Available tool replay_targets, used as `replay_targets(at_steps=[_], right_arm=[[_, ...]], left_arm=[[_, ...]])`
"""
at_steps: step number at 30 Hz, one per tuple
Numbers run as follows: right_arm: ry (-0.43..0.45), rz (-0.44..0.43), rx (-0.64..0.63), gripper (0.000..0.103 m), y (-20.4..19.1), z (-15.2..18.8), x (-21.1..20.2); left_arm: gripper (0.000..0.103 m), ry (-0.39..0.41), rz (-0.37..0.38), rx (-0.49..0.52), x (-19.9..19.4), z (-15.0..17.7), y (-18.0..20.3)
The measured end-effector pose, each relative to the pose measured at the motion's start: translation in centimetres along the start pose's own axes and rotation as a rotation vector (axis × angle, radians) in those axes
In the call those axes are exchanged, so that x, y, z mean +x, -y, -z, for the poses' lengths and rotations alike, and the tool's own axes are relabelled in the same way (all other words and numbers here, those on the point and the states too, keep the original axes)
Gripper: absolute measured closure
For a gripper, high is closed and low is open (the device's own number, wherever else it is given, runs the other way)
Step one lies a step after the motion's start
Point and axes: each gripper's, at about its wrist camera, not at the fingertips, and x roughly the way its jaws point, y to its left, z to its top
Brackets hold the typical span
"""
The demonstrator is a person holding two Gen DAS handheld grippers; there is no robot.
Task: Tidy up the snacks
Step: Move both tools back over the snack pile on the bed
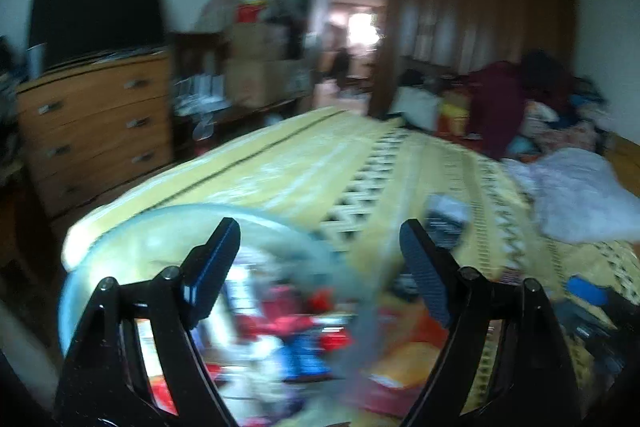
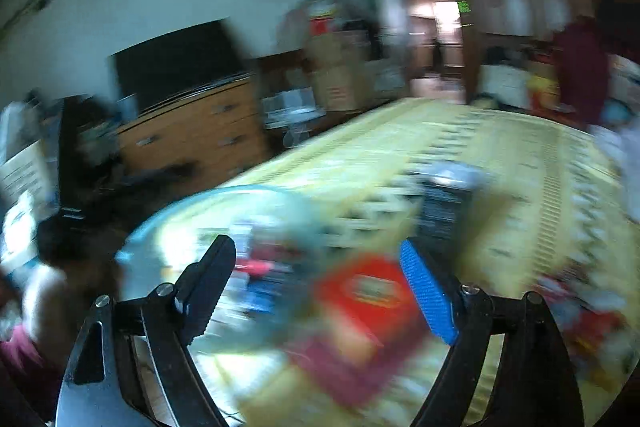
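Both my grippers, left [image 1: 320, 267] and right [image 2: 320, 283], gape empty; snacks [image 1: 296, 331] sit in the bowl [image 1: 132, 239] lower left; next I'd pick the dark packet [image 2: 444, 207] at centre

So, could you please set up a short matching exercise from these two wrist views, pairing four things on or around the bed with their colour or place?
Things:
1. Round basin
2. Snack packet ahead of the right gripper
3. Dark packet lying alone further up the bedspread
4. Television

Descriptions:
A. black and grey
B. red with a yellow label
C. on top of the wooden dresser
D. translucent pale blue, at the bed's near left corner

Pairs: 1-D, 2-B, 3-A, 4-C
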Motion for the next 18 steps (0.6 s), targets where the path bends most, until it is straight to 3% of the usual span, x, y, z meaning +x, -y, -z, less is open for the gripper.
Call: replay_targets(at_steps=[4,7,10,15,18], right_arm=[[-0.156,0.176,0.154,0.023,13.1,2.8,0.9],[-0.301,0.267,0.216,0.024,22.9,3.6,5.2],[-0.381,0.301,0.277,0.029,29.9,2.7,11.1],[-0.465,0.330,0.361,0.033,37.8,2.3,19.7],[-0.551,0.299,0.371,0.033,39.0,3.8,23.6]], left_arm=[[0.017,-0.014,0.127,0.067,0.0,0.5,5.3],[0.016,-0.026,0.189,0.116,0.2,1.1,7.8],[0.015,-0.043,0.207,0.144,0.9,1.4,9.2],[0.015,-0.098,0.234,0.134,2.2,2.0,10.5],[0.015,-0.109,0.227,0.159,2.3,2.8,11.5]])
